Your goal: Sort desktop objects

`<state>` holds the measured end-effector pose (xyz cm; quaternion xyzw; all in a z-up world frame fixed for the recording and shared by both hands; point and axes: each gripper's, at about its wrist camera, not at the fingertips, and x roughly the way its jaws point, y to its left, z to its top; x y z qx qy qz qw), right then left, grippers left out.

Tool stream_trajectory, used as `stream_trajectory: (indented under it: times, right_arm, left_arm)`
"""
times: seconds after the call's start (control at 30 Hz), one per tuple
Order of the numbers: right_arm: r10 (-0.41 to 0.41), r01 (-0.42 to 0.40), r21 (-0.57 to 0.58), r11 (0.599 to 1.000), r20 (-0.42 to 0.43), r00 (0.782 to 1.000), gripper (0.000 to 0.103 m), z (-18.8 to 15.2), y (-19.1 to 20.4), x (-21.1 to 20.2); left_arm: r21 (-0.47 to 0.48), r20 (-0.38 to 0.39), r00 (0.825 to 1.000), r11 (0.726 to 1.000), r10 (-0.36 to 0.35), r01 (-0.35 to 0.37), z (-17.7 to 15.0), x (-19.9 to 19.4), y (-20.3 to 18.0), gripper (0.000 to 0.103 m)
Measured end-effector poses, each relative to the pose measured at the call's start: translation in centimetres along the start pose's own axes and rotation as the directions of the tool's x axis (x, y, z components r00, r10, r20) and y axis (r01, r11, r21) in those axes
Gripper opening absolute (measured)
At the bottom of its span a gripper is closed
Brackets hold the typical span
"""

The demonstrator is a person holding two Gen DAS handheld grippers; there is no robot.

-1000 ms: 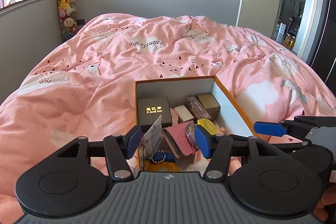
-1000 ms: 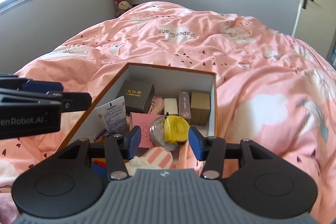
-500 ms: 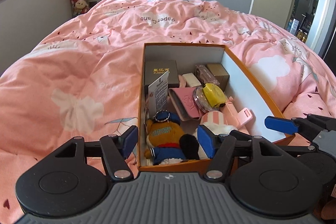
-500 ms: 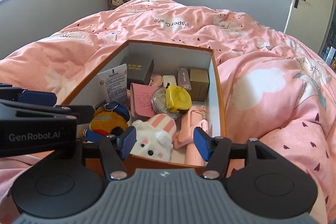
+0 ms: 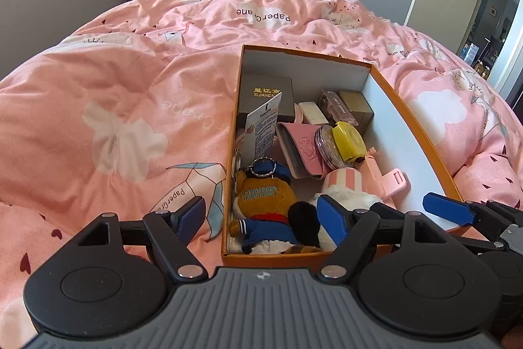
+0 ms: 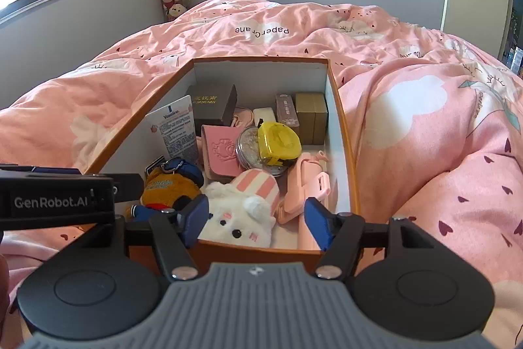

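Orange cardboard box [image 6: 341, 120] with white inner walls sits on a rumpled pink duvet [image 5: 114, 94] printed with white clouds, small hearts and the words "Paper Crane". Packed inside it, at the far end, a dark grey square case [image 6: 214, 105] carries gold lettering reading "XI JIANG NAN", beside a pale soap-like bar [image 6: 263, 114], a mauve carton [image 6: 287, 109] and an olive-gold carton [image 6: 311, 116]. A white tube [image 6: 176, 130] marked "Vaseline" leans on the left wall. Mid-box lie a pink embossed wallet [image 6: 220, 152], a round clear-lidded tin [image 6: 250, 149] and a glossy yellow tape measure [image 6: 278, 143]. Nearer, a brown plush keychain [image 5: 264, 195] in blue clothes wears "OCEAN PARK HONG KONG" on its chest, next to a fluffy white plush [image 6: 238, 211] with pink-striped ears and a pink plastic clip-like piece [image 6: 307, 185], whose exact kind is hard to make out.

Left gripper [image 5: 261, 216] hovers at the box's near end, blue pads spread wide, empty; its side reads "GenRobot.AI" in the right wrist view. Right gripper [image 6: 255, 219] hangs likewise agape over the near rim, holding nothing.
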<state>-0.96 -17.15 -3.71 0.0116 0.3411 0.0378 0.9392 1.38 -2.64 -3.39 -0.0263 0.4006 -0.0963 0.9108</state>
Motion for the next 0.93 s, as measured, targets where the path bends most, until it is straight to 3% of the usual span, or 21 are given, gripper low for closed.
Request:
stream_trajectory:
  times: [0.93]
  right_arm:
    - [-0.006,0.006,0.005,1.0,0.011,1.0,0.069,-0.68,-0.17,0.23]
  left_arm:
    - [0.03,-0.006,1.0,0.999,0.03,-0.029,-0.34,-0.11,-0.75,0.089]
